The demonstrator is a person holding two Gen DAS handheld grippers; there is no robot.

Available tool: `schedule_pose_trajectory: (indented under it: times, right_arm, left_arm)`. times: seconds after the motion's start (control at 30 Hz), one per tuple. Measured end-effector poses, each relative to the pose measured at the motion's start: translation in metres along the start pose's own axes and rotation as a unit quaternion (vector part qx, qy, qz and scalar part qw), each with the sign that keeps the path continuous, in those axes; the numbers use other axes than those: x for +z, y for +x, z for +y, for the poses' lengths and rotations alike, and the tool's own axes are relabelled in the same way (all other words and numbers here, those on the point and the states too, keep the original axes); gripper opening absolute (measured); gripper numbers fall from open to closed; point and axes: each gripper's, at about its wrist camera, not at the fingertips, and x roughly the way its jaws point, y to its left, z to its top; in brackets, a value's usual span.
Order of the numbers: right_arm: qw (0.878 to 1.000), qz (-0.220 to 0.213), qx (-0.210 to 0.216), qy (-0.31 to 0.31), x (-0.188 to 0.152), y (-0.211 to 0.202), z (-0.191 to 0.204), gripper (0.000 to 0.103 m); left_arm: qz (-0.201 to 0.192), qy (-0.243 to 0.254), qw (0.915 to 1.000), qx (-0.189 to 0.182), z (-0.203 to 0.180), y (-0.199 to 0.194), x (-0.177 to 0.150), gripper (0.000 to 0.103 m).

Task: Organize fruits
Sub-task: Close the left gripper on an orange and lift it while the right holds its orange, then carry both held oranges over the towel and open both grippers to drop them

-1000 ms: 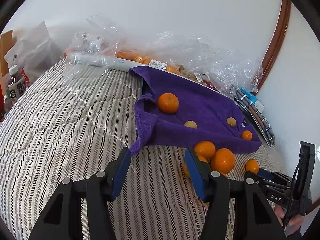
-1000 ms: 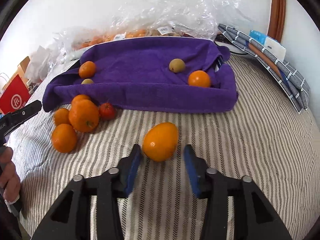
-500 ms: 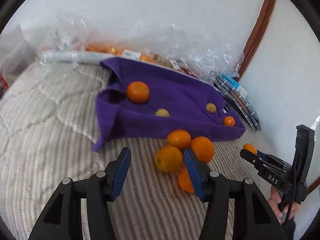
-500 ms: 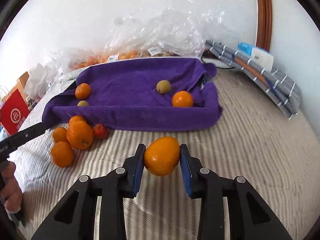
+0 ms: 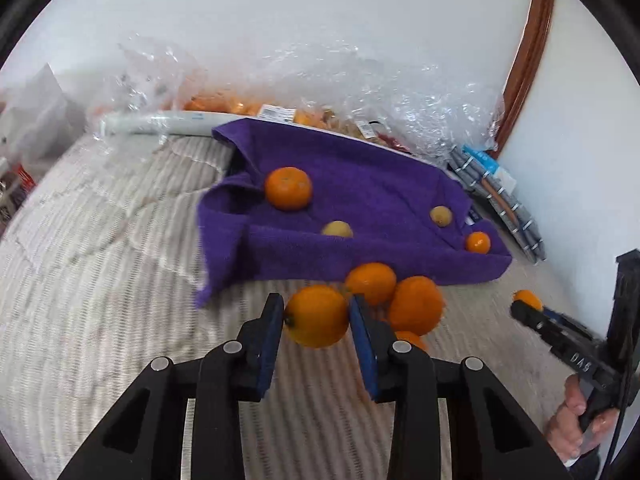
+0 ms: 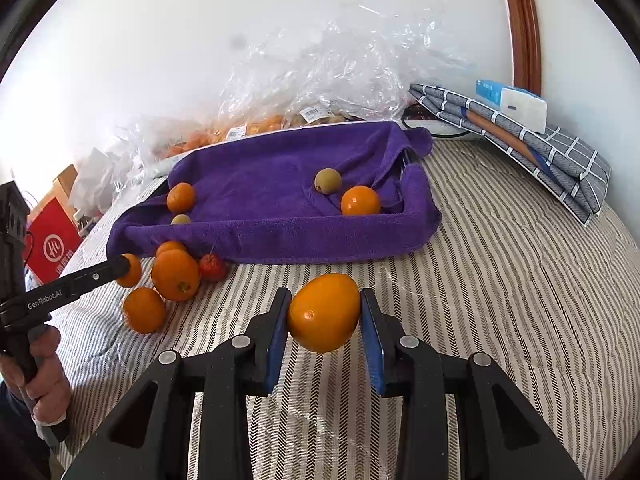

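Left gripper [image 5: 316, 322] now clamped on orange [image 5: 317, 315], fingers open around nothing a second ago; right gripper [image 6: 324, 316] clamped on oval orange [image 6: 324, 312], lifted off bedspread [image 6: 500, 280] (was lying there); both fruits near front edge of purple towel tray [image 6: 280, 236], likely destination; loose cluster [image 6: 175, 274] left at its front-left corner.

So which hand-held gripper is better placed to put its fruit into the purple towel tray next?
Right: its orange faces the tray's front wall; the left's faces piled fruit.
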Motion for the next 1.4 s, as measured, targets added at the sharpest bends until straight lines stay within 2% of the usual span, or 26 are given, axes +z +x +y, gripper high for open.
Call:
schedule_pose_trajectory:
  times: [0.23, 0.47, 0.6, 0.7, 0.9, 1.13, 1.23, 1.4]
  right_arm:
    - [1.0, 0.008, -0.002, -0.005, -0.001, 0.003, 0.002, 0.034]
    - [1.0, 0.006, 0.007, 0.006, -0.001, 0.002, -0.003, 0.034]
    - [1.0, 0.009, 0.008, 0.005, -0.001, 0.003, -0.001, 0.034]
    - [1.0, 0.013, 0.007, 0.003, -0.002, 0.004, 0.0, 0.034]
    - [1.0, 0.001, 0.021, -0.02, -0.003, -0.001, 0.008, 0.034]
    - [1.0, -0.017, 0.02, 0.006, -0.005, -0.013, -0.004, 0.034]
    - [1.0, -0.005, 0.0, 0.012, -0.011, -0.016, -0.006, 0.034]
    - [1.0, 0.01, -0.007, 0.019, -0.026, -0.028, -0.004, 0.034]
  left_arm:
    - [0.025, -0.005, 0.9991, 0.033, 0.018, 0.0, -0.003, 0.034]
    - [0.024, -0.019, 0.9992, 0.024, 0.024, 0.003, -0.008, 0.033]
    - [-0.001, -0.054, 0.9985, 0.005, 0.036, -0.006, -0.01, 0.033]
    - [-0.028, -0.076, 0.9966, 0.016, 0.044, -0.016, -0.012, 0.033]
    - [-0.053, -0.069, 0.9961, 0.016, 0.041, -0.025, -0.012, 0.033]
    - [-0.076, -0.072, 0.9944, 0.017, 0.041, -0.035, -0.011, 0.033]
    - [-0.074, -0.077, 0.9943, 0.01, 0.042, -0.035, -0.01, 0.033]
    - [-0.086, -0.07, 0.9938, 0.008, 0.039, -0.04, -0.011, 0.033]
